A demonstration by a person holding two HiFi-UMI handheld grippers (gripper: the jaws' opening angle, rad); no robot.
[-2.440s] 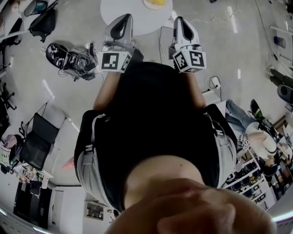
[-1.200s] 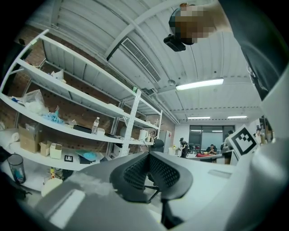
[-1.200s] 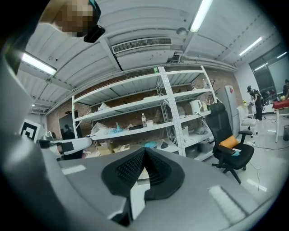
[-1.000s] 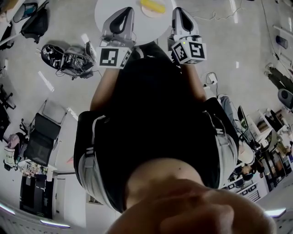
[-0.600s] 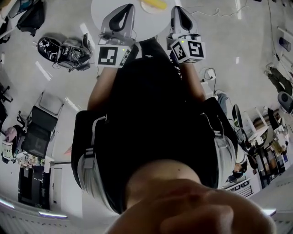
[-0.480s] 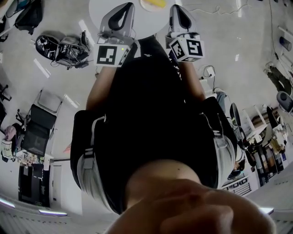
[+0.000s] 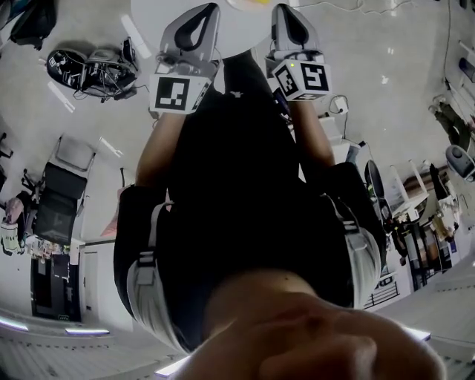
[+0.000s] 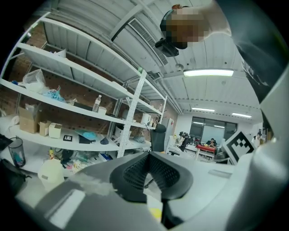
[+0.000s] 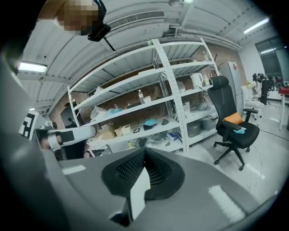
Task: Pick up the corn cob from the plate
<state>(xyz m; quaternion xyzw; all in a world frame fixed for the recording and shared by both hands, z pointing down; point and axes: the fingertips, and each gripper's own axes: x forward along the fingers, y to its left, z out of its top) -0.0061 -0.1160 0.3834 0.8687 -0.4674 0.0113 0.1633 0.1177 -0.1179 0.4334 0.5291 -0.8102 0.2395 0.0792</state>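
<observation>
**Both grippers clenched at the table's near edge, corn cob ahead and untouched**

The risk I saw was arriving with both pairs of jaws shut: either nose would shove the round corn cob [image 7: 251,3] and roll it off its plate [image 7: 239,7], and the head view cropped the plate at its top edge, so my aim was poor. The left gripper [image 7: 206,9] and right gripper [image 7: 284,10] were held out side by side before the torso, forearms forward, noses tipped slightly down over the white table [image 7: 241,30], with the cob lying beyond and between them. Each gripper view showed its 2 pads pressed together on nothing; a yellow speck low in the left gripper view [image 8: 155,212] was probably the cob, though I could not be sure.
</observation>
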